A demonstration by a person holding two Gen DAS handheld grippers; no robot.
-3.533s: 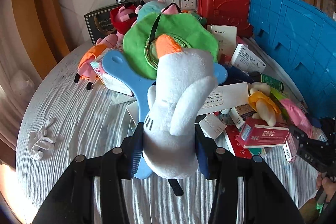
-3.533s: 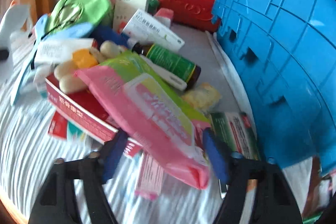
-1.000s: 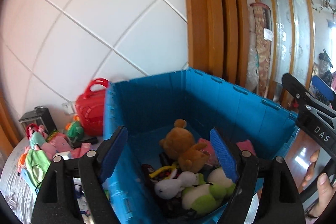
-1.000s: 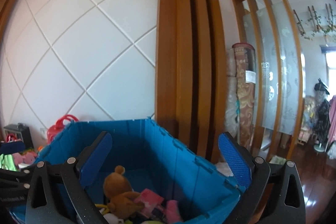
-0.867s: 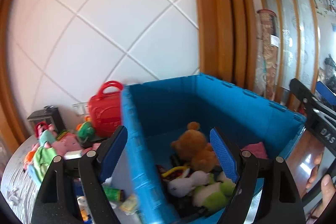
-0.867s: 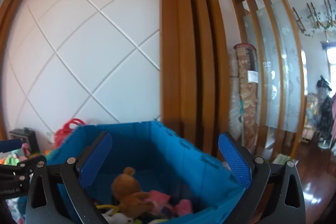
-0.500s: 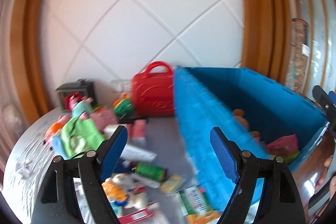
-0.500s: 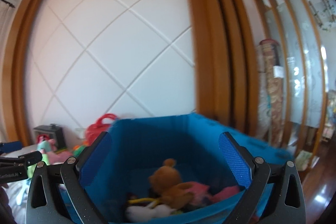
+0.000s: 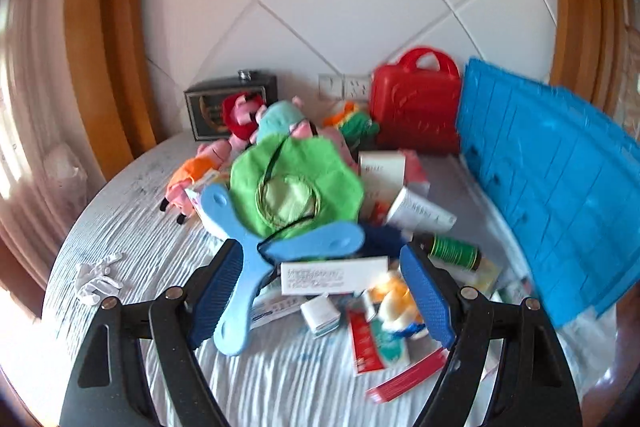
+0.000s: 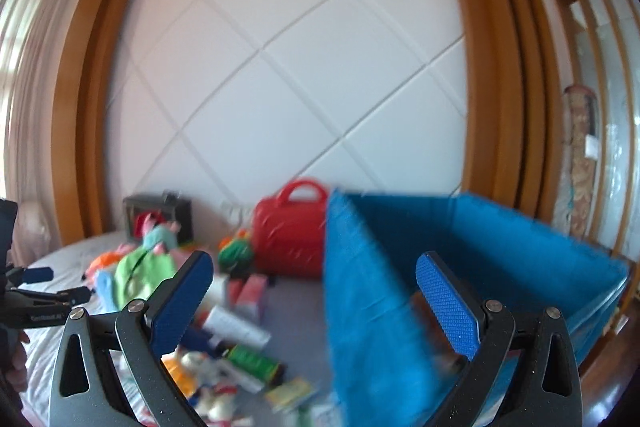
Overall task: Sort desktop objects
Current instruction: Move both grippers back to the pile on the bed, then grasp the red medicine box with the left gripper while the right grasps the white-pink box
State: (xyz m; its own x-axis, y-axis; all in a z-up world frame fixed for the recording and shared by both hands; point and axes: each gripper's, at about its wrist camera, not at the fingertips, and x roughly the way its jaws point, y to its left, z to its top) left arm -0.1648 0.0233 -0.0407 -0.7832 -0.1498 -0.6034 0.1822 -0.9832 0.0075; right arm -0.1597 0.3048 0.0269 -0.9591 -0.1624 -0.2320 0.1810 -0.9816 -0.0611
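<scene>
Both empty: left gripper [image 9: 322,291] and right gripper [image 10: 314,301] gaping wide. Bare bench [image 9: 132,211] strip left of the clutter; blue crate [image 9: 560,195] walls the right edge.

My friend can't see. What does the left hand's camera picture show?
The open, empty left gripper hangs over a messy pile on a grey striped tabletop: a floppy green cloth hat, a light blue plastic boomerang toy, small medicine boxes. A big blue plastic crate stands on the right.
</scene>
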